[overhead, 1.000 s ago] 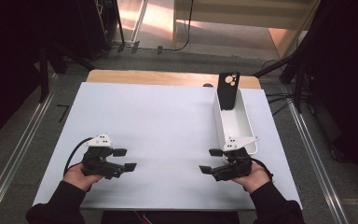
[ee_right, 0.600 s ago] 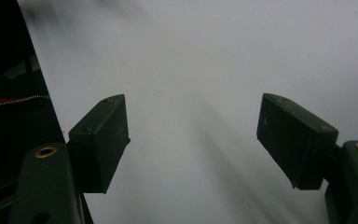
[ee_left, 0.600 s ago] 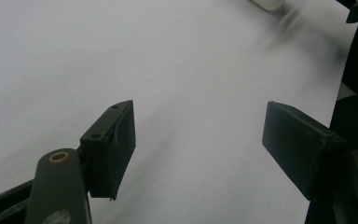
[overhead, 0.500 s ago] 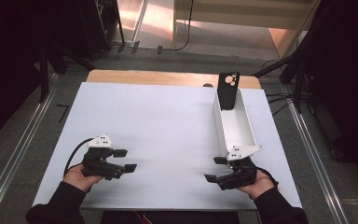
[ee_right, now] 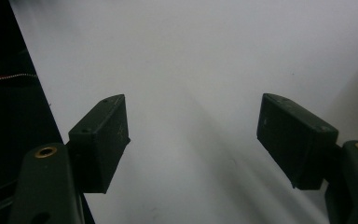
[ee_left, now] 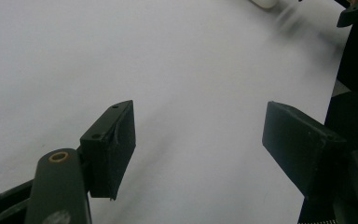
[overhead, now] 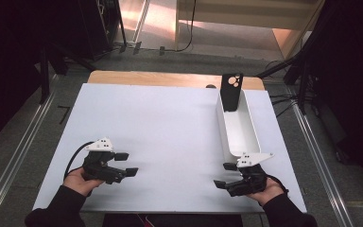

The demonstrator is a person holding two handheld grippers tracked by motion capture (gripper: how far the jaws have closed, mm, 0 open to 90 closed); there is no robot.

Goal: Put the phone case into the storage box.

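Observation:
A long white tray [overhead: 246, 142] lies on the right side of the white table top [overhead: 170, 127]. At the tray's far end a black phone case [overhead: 230, 92] with camera holes stands upright against the end wall. Near the front edge, just below the tray's near end, my right gripper [overhead: 224, 175] points left, open with nothing between its jaws [ee_right: 193, 140]. At the front left my left gripper [overhead: 126, 163] points right, also open and empty over bare table [ee_left: 198, 140].
A wooden table edge [overhead: 170, 78] shows behind the white top. Metal rails [overhead: 19, 156] run along the floor on both sides, and dark stands and cables crowd the back. In the left gripper view the tray's corner [ee_left: 263, 3] sits far off.
My right gripper has moved toward the table's near edge and a little lower, away from the tray's near end. The left gripper has stayed where it was.

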